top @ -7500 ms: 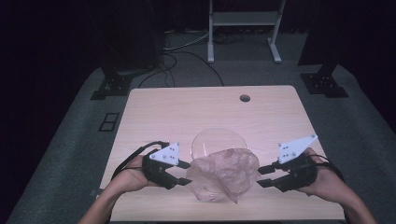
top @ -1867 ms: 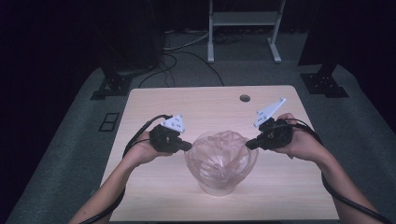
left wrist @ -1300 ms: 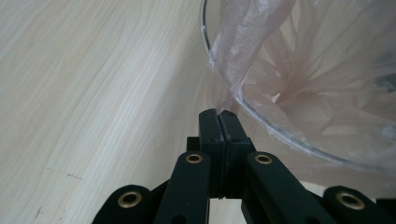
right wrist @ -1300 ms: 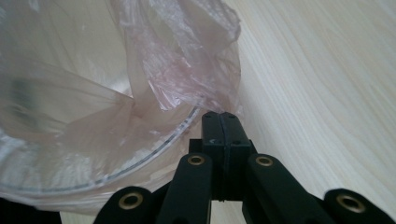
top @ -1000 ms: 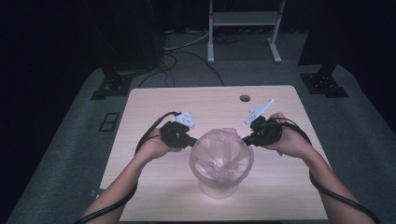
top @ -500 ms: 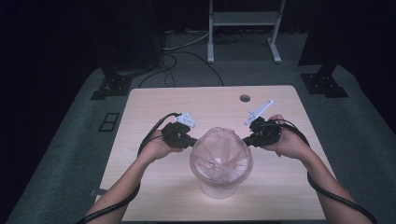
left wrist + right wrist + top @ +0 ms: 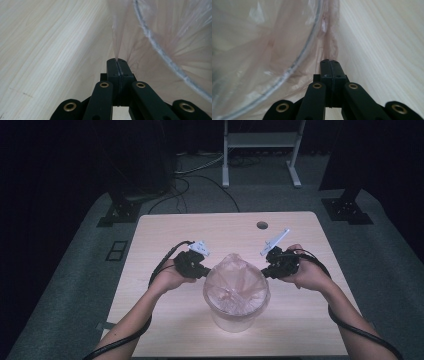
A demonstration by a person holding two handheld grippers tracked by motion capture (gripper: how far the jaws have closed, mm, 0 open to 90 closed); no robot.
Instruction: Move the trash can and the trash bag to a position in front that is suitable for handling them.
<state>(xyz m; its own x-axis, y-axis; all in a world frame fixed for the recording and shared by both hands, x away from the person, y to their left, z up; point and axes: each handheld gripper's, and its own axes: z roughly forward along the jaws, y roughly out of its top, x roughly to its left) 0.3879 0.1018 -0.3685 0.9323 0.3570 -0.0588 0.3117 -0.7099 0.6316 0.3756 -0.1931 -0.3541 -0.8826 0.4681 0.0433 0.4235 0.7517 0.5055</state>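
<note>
Plastic bag (image 7: 235,279) lined a clear bucket (image 7: 235,320) at the middle of the wooden table (image 7: 165,227); its film blurred the bucket's inside, and the bottom was hard to make out. Left gripper (image 7: 204,270) pinched the bag's left edge with jaws fully closed on the film, cable (image 7: 165,262) trailing back. Right gripper (image 7: 265,271) likewise clamped the right edge, a round hole (image 7: 262,225) lying behind.

One plastic bag (image 7: 239,277), one clear bucket (image 7: 235,320), two grippers.
</note>
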